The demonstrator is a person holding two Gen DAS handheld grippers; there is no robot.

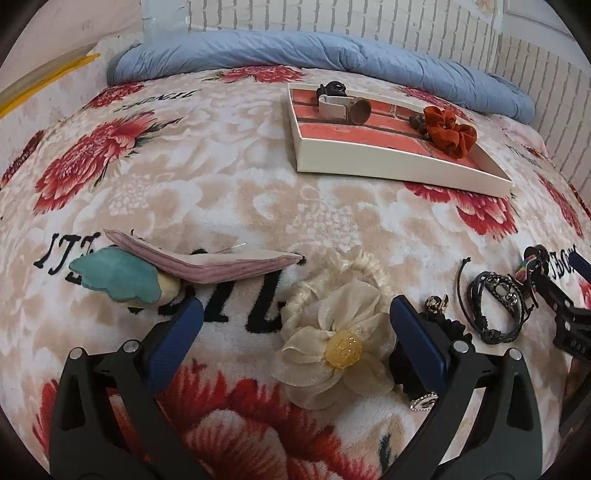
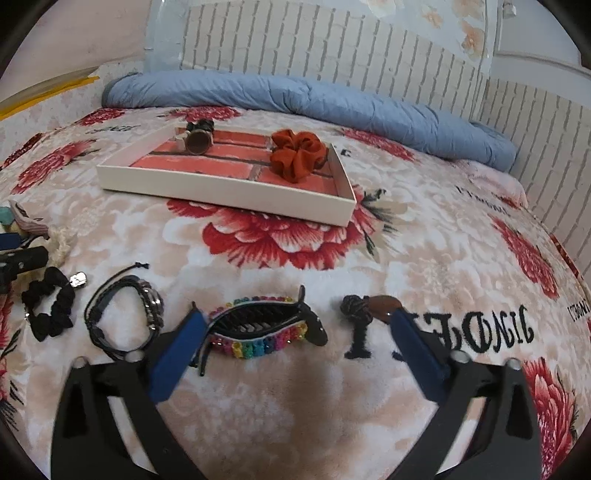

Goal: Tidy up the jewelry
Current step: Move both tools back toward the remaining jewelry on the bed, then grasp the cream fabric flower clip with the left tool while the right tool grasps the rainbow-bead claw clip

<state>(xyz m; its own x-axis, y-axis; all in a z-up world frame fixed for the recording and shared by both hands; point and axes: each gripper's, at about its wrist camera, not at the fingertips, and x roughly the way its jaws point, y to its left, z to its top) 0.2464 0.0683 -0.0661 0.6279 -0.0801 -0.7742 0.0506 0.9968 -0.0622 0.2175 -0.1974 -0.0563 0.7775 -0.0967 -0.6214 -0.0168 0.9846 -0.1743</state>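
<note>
- Left wrist view: bed covered w/ fleecy floral blanket (image 1: 229,177), red blooms and black lettering; blue quilt (image 1: 332,55) bunched along far edge; white brick-pattern wall (image 1: 406,22) behind.
- White tray (image 1: 388,162) w/ brick-print floor far right on blanket, holding rust scrunchie (image 1: 448,133).
- Left gripper (image 1: 295,325) fingers wide, nothing gripped; cream flower hair tie (image 1: 332,350) lying between them.
- Right wrist view: same blanket, quilt, wall; tray further back, left of centre.
- Right gripper (image 2: 299,332) fingers spread wide, empty; rainbow beaded hair clip (image 2: 266,328) on blanket between them, nearer left finger.
- Black scrunchie (image 2: 50,310) and dark bracelet (image 2: 125,317) lying at left.
</note>
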